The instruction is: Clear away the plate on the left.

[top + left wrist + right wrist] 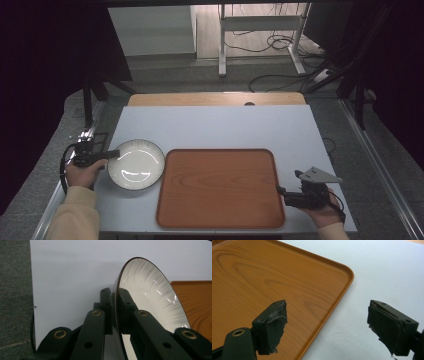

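pinching the plate [150,292] rim, left tool [115,293] clamps tight.

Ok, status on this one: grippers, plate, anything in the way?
Left hand-held gripper shut on plate rim. Right hand-held gripper open, by wooden tray edge. Plate on table, left of the tray. Nothing in the way.

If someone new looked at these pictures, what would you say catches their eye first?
Probably the big wooden tray lying bare in the middle of the white table. Next, the white plate just left of it, its dark rim pinched between the jaws of the left gripper. The right gripper waits by the tray's right edge with its jaws wide apart and nothing between them.
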The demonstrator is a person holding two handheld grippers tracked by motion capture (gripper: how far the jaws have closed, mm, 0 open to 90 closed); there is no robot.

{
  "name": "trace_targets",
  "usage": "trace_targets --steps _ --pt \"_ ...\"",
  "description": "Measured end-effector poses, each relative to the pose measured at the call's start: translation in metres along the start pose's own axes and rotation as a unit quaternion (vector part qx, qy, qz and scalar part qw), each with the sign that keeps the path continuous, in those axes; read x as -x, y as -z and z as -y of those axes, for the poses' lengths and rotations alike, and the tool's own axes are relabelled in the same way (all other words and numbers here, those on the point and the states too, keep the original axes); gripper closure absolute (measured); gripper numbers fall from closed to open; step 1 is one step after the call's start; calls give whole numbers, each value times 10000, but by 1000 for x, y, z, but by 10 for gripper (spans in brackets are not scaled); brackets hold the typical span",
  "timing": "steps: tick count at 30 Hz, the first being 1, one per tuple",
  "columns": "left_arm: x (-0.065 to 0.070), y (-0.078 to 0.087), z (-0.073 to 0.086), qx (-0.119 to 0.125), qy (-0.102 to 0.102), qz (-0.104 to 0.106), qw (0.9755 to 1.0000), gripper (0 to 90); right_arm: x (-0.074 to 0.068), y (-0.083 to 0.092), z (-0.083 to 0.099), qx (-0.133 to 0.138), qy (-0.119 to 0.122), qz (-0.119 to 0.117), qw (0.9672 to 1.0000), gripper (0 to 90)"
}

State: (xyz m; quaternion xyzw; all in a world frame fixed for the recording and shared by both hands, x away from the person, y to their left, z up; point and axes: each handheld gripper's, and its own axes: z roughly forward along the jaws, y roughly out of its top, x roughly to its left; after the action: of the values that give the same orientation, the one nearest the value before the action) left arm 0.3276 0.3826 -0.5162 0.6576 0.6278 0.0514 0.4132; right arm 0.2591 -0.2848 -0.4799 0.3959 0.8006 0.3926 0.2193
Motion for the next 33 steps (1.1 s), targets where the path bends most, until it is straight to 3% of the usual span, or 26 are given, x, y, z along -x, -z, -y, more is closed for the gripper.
trace_targets --steps 9,23,33 --pt "6 9 -4 331 65 112 9994 829 0 0 0 -2 -19 -3 10000 165" --pt "10 13 -7 498 5 58 9987 821 0 0 0 -3 -25 -1 10000 165" --pt "10 18 -8 664 63 145 9977 819 0 0 0 -6 -25 12 10000 165"
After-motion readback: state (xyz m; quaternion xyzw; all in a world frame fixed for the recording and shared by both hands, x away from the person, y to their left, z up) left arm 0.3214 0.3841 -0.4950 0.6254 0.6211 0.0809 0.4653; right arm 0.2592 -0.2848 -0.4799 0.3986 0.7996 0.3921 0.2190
